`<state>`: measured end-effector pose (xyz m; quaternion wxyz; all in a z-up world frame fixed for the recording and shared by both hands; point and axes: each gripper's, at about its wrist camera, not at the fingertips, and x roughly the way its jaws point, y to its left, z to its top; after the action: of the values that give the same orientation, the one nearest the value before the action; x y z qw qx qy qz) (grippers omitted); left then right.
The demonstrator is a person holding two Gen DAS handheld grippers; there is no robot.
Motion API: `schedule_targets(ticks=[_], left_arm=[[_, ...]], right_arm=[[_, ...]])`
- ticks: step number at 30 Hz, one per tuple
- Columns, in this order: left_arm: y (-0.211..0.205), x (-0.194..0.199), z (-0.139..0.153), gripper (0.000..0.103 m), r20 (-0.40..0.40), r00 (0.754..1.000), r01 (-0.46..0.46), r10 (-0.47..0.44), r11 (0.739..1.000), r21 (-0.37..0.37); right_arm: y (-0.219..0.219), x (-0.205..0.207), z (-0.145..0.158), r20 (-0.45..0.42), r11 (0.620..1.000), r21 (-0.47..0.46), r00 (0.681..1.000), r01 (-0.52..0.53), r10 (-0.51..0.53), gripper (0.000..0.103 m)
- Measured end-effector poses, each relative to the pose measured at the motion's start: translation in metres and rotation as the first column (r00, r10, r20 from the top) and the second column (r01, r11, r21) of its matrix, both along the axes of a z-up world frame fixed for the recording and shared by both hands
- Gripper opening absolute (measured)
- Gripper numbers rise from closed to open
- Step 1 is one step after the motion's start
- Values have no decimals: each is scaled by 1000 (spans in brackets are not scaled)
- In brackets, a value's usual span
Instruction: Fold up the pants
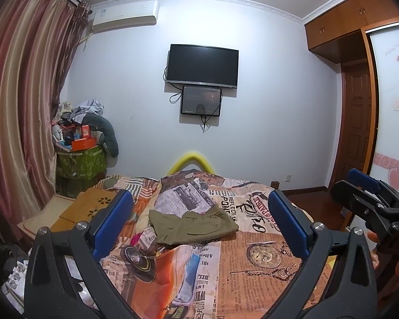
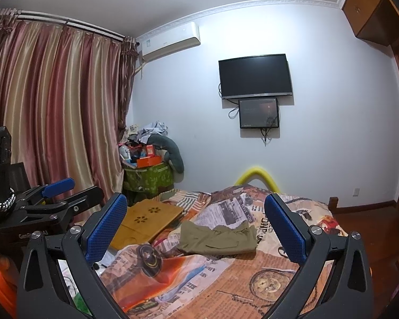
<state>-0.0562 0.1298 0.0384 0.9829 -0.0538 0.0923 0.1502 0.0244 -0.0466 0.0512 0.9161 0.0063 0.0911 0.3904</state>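
Two grippers, both mine, both spread wide with nothing between the blue pads. My left gripper (image 1: 199, 228) hangs above the near end of the bed, jaws apart, pointing almost level toward the far wall. My right gripper (image 2: 195, 230) same story: jaws wide, empty, pointing the same way.

Pants (image 1: 192, 226), olive, lie folded into a compact bundle on the bedspread (image 1: 252, 265), newspaper-print in orange and cream. In the left wrist view they sit at about 12 o'clock from my pads, ahead of the fingertips and apart from them. In the right wrist view the pants (image 2: 218, 239) also sit ahead at 12, waistband edge toward the far side, not touching either pad.

Right gripper shows in the left view at 3 o'clock (image 1: 369, 194), beside mine, off the cloth. Left gripper shows in the right view at 9 o'clock (image 2: 66, 194), likewise clear of the pants.

Wooden lap tray (image 2: 146, 220) lies on the bed at 10 o'clock from the pants. TV (image 1: 202, 65) hangs on the wall at 12, small screen (image 1: 200, 101) just under it. Curtain (image 1: 21, 106) at 9. Cluttered green bin (image 1: 79, 162) in the corner at 10.
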Motion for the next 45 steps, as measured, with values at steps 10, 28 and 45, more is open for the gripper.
schedule_targets(ticks=[10,28,45], left_arm=[[2,2,-1,103,-10,1000,5,-5,1000,-6],[-9,6,1,103,-17,999,52,-51,998,20],[-10,9,-1,103,-28,997,71,-71,997,17]], right_arm=[[-4,-1,2,-6,1000,-8,1000,7,-7,103],[-11,1,4,-21,1000,5,1000,11,-11,103],[-15,1,5,-28,1000,15,1000,9,-8,103]])
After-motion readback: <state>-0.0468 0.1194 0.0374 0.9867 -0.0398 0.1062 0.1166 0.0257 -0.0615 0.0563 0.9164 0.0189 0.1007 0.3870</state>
